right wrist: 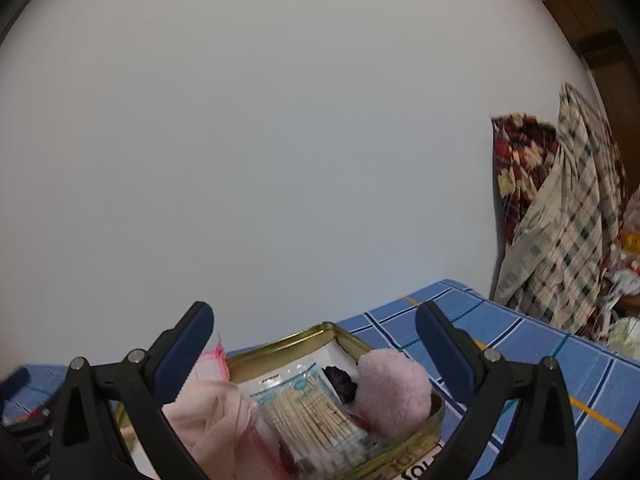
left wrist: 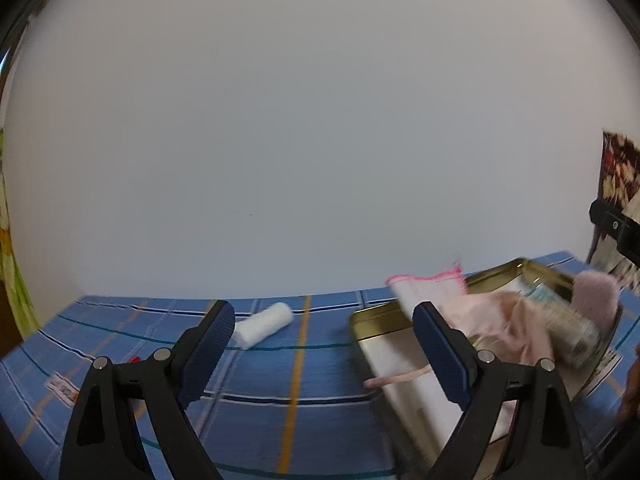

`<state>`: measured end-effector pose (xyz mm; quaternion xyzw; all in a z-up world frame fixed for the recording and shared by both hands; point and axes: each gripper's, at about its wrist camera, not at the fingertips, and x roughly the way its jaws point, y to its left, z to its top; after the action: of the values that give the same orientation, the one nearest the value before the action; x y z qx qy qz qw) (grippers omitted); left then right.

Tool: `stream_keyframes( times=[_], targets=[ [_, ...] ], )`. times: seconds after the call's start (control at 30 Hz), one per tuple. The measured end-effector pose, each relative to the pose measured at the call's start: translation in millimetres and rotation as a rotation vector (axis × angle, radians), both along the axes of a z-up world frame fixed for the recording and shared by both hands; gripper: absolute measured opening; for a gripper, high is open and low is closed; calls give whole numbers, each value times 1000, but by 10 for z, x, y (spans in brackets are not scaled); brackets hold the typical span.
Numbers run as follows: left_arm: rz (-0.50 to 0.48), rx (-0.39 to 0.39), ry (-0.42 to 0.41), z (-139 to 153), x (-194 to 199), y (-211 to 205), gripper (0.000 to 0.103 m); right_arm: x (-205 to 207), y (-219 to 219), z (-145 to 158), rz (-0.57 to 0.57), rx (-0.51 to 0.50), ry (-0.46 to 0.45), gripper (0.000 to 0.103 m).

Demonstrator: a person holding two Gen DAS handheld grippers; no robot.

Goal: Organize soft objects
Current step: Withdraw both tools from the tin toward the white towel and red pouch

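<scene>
A gold metal tin (right wrist: 336,330) (left wrist: 364,316) sits on the blue checked tablecloth (left wrist: 256,380). It holds a pink fluffy puff (right wrist: 394,388) (left wrist: 596,294), a bag of cotton swabs (right wrist: 316,412) (left wrist: 572,328), a pale pink cloth (right wrist: 208,408) (left wrist: 508,320), a dark small item (right wrist: 340,384) and a white cloth with pink trim (left wrist: 430,284) (right wrist: 210,360). A white gauze roll (left wrist: 266,324) lies on the tablecloth left of the tin. My left gripper (left wrist: 324,328) is open above the cloth, nothing between its fingers. My right gripper (right wrist: 316,332) is open just above the tin, gripping nothing.
A plain white wall rises right behind the table. Patterned fabrics (right wrist: 560,216) hang at the right beyond the table edge. A small red item (left wrist: 134,359) peeks out behind my left finger. Part of the other gripper (left wrist: 616,228) shows at the right edge.
</scene>
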<state>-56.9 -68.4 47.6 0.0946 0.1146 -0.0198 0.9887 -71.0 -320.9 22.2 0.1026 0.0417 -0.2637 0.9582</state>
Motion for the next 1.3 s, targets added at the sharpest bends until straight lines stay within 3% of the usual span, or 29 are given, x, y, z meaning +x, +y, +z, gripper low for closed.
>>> stream_keyframes(
  times=[0.2,0.4,0.57,0.9,1.3],
  targets=[
    [7,-37,15,-8,-33,222,92,-4,277,10,-18,-135,21,103],
    [1,-79,30,-12,-27,328,92,-182,339,0,-51,-101,2,103],
    [-18,-60,36,-10,-74,349,92,-280,435,0,-61,-87,-3,103],
    [4,-59,56,-19,-42,585,92,-51,805,-44,9,-92,54,103],
    [81,-75,93,0,92,1204,92,174,1466,-76,111,-93,82,103]
  ],
)
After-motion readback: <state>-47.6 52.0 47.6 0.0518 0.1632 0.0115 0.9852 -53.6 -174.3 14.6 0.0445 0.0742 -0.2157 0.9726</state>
